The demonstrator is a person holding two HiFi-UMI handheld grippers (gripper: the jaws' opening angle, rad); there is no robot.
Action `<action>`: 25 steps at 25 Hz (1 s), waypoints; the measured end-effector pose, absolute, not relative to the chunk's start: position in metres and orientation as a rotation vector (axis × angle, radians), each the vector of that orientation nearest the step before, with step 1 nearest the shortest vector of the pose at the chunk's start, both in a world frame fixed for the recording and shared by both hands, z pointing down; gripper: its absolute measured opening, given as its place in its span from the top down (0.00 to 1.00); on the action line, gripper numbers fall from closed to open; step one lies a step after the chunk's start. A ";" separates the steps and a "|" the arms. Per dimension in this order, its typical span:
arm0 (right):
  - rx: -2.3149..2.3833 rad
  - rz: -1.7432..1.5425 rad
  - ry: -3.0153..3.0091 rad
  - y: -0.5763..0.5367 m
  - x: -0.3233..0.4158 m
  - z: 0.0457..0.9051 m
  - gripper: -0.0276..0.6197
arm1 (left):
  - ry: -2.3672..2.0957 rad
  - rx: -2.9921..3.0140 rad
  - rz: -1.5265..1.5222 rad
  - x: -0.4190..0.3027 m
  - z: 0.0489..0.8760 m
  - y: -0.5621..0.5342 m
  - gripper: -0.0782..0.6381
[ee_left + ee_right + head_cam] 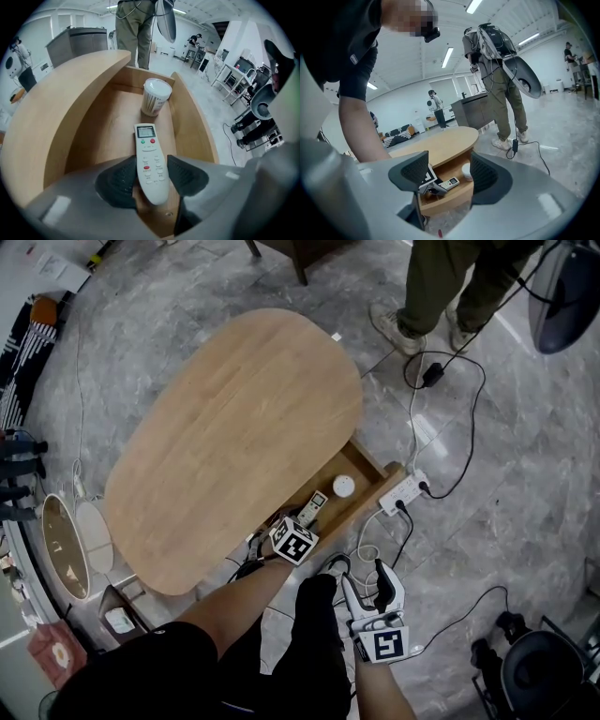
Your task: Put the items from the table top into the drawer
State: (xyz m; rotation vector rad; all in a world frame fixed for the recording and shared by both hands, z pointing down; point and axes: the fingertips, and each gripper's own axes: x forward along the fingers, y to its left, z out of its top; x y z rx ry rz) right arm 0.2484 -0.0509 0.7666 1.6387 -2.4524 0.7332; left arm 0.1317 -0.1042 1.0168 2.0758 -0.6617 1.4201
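We had left claw [151, 175] clamped on remote [149, 152] in drawer [105, 133]. Right claw [366, 579] gaped empty, head view lower right.

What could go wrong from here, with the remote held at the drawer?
1. The left gripper pinches the remote near its rear end; the long front part could tip or slip out.
2. The cup stands upright in the drawer just beyond the remote's tip; pushing forward might knock it over.

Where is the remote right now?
In the left gripper view, the remote is gripped between the left claw's pads, low and central, over the open drawer, with the white cup just beyond its screen end.
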 end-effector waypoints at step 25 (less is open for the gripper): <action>1.637 0.727 -2.435 -0.023 0.205 0.756 0.50 | -0.447 2.099 1.503 0.140 1.026 -0.088 0.40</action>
